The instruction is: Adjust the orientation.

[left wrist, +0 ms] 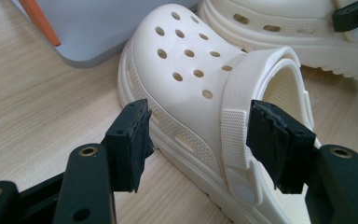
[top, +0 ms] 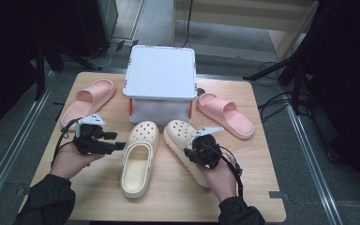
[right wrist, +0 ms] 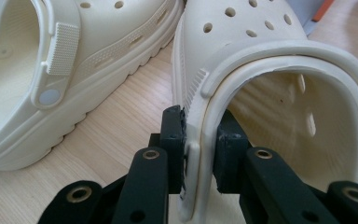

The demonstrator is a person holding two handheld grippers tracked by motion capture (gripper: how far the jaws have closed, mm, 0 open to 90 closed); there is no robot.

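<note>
R tongs (right wrist: pixel 200 163) clamp R clog (right wrist: pixel 279 84) sidewall; L tongs (left wrist: pixel 200 140) wide, straddling L clog (left wrist: pixel 186 88).

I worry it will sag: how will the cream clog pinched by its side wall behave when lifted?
The right clog, held by the right gripper at one wall, probably hangs tilted. Its foam looks light and thick, so likely bends slightly, not flops.

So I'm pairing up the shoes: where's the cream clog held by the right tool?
In the high view, the cream perforated foam clog lies right of centre on the wooden table, between its matching clog and the right pink slide.
</note>
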